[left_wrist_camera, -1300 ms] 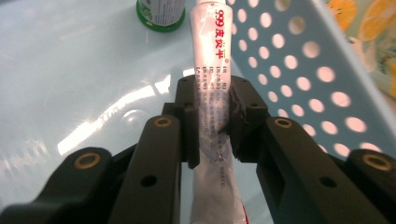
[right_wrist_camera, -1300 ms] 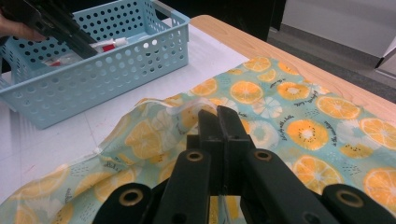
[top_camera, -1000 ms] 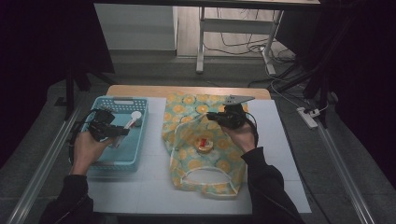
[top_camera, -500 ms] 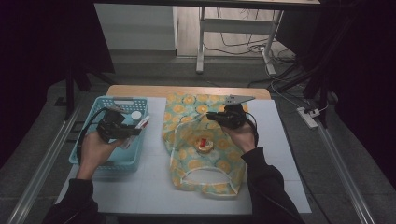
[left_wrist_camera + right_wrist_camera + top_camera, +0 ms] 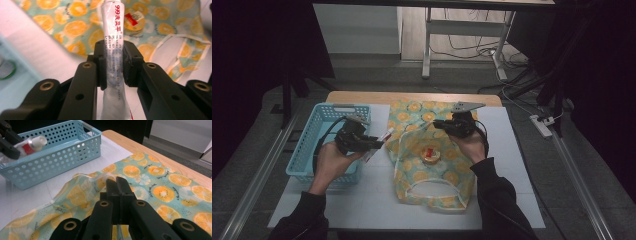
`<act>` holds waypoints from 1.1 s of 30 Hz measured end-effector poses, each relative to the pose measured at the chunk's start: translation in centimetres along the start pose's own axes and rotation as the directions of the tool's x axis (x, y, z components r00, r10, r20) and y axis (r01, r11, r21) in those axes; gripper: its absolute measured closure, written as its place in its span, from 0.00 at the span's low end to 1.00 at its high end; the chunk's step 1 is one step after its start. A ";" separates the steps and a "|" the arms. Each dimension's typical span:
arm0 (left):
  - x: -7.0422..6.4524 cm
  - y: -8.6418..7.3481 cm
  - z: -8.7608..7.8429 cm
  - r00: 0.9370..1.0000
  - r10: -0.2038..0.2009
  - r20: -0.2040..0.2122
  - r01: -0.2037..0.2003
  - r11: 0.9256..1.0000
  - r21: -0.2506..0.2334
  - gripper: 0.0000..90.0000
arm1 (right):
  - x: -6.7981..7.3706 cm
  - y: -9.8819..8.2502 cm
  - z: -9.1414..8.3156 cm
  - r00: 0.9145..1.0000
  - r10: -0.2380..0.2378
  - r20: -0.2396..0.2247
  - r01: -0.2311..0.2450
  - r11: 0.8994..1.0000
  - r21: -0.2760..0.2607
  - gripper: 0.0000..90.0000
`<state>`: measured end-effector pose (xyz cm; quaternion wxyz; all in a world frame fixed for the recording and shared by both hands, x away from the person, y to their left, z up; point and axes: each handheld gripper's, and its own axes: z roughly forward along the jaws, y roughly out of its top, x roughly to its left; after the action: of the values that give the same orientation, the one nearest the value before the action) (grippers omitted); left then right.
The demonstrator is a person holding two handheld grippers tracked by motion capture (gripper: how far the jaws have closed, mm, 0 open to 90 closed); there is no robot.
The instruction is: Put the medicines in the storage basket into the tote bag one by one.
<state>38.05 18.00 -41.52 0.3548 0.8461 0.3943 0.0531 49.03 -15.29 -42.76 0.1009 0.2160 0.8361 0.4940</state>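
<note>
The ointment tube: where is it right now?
In the high view, the ointment tube sits clamped in the left gripper, between the blue basket and orange-print bag.

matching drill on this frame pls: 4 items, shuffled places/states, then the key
1. white tube
2. blue basket
3. round tin
4. orange-print bag

A. lying in the open bag
B. its edge pinched by the right gripper
C. clamped in the left gripper
D. at the table's left, beside the bag

Pairs: 1-C, 2-D, 3-A, 4-B
</note>
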 end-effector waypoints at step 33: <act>-4.7 5.0 9.7 0.987 0.134 0.089 -0.139 0.989 0.050 0.84 | 0.0 0.2 -0.4 1.000 -0.004 0.007 0.004 1.000 -0.022 1.00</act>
<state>41.59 7.14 -44.59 0.3428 0.8822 0.3213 0.0300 48.95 -15.52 -42.39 0.1073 0.2148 0.8307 0.5023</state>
